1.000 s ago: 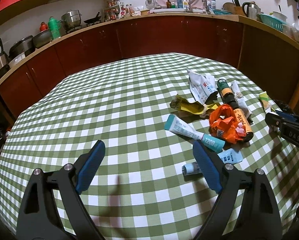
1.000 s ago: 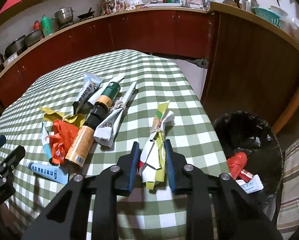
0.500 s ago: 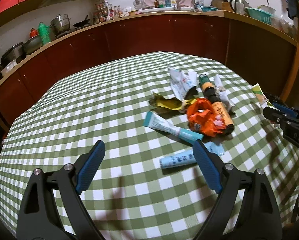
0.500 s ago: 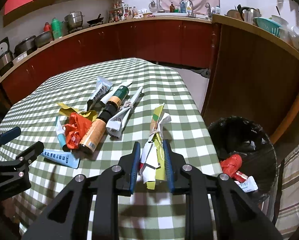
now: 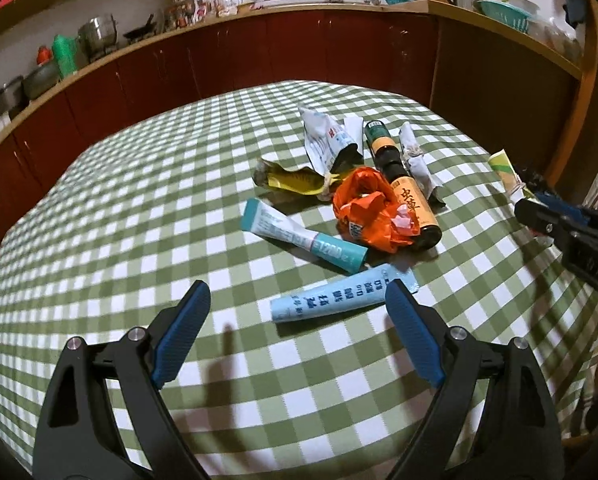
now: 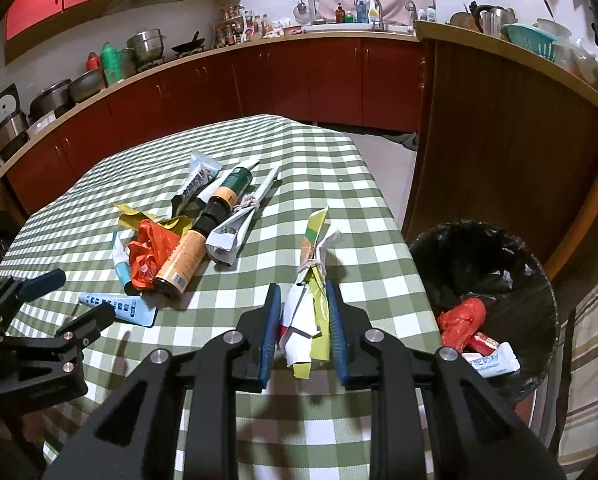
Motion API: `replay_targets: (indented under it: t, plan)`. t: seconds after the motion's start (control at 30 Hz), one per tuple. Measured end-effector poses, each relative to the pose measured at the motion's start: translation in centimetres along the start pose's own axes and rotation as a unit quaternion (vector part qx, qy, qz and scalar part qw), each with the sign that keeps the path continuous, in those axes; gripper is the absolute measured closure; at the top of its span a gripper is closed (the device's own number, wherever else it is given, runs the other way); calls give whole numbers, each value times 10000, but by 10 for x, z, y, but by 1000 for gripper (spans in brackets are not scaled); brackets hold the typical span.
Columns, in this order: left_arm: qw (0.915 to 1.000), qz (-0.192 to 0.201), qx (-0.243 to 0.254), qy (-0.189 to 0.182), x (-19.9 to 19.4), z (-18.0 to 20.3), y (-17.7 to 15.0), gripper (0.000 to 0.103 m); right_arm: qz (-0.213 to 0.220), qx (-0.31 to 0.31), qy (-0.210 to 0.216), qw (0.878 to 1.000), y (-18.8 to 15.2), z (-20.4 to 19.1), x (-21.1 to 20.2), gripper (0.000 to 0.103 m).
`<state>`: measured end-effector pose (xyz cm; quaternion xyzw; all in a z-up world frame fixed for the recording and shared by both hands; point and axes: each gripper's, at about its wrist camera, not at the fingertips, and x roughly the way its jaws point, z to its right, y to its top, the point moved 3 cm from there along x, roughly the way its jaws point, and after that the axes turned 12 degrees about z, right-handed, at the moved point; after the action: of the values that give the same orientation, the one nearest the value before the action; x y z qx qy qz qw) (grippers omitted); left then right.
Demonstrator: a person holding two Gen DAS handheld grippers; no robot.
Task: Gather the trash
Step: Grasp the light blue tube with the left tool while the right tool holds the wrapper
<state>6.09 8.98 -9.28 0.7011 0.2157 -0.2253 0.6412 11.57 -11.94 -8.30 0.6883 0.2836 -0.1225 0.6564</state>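
Since a second ago the left gripper (image 5: 295,334) has come closer to the trash pile, so the pale blue tube (image 5: 339,298) now lies just past its wide-spread fingers (image 5: 413,338), nothing between them. The right gripper (image 6: 303,320) keeps its fingers narrow, clamped on a tied bundle of white and yellow-green paper (image 6: 309,292) held over the near right part of the counter (image 6: 319,152), close to the edge beside the bin.

Only the right wrist view shows the black-lined bin (image 6: 499,248) on the floor to the right, with a crumpled red wrapper (image 6: 461,318) and a white tube (image 6: 493,362) inside. The left wrist view shows print on the teal-ended tube (image 5: 303,240) and the crinkled orange plastic bag (image 5: 373,214) leaning against a brown bottle (image 5: 413,204) with an orange label. Beyond lie a twisted yellow wrapper (image 5: 295,178) and a squeezed white tube (image 5: 325,142). The counter wears a green-and-white checked cloth.
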Motion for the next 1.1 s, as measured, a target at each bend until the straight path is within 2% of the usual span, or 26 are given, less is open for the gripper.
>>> replay_targets:
  t: [0.13,0.3,0.47,0.53,0.73,0.93,1.1]
  plan:
    - [9999,-18,75,111,6,2,0,16,-42,65,54,10000,-2,2,3,79]
    - [9999,-78,119,7,13,7,-1,17,-32,96,63,9999,-2,6,3,79]
    - [9995,-133,246,-167,15,17,-4,46,-42,138,62,9999,-2,11,4,79]
    - [9992,-127,305,-209,13,20,-4,52,-44,157,62,9998,-2,12,4,79]
    - [9985,-119,427,-327,7,27,-7,80,-27,168,61,9998,-2,14,3,79]
    - [9974,-50,392,-601,0,29,-10,93,2,168,63,9998,-2,15,0,79]
    - [9970,62,372,-674,-7,30,-10,97,28,174,61,9998,-1,16,-3,79]
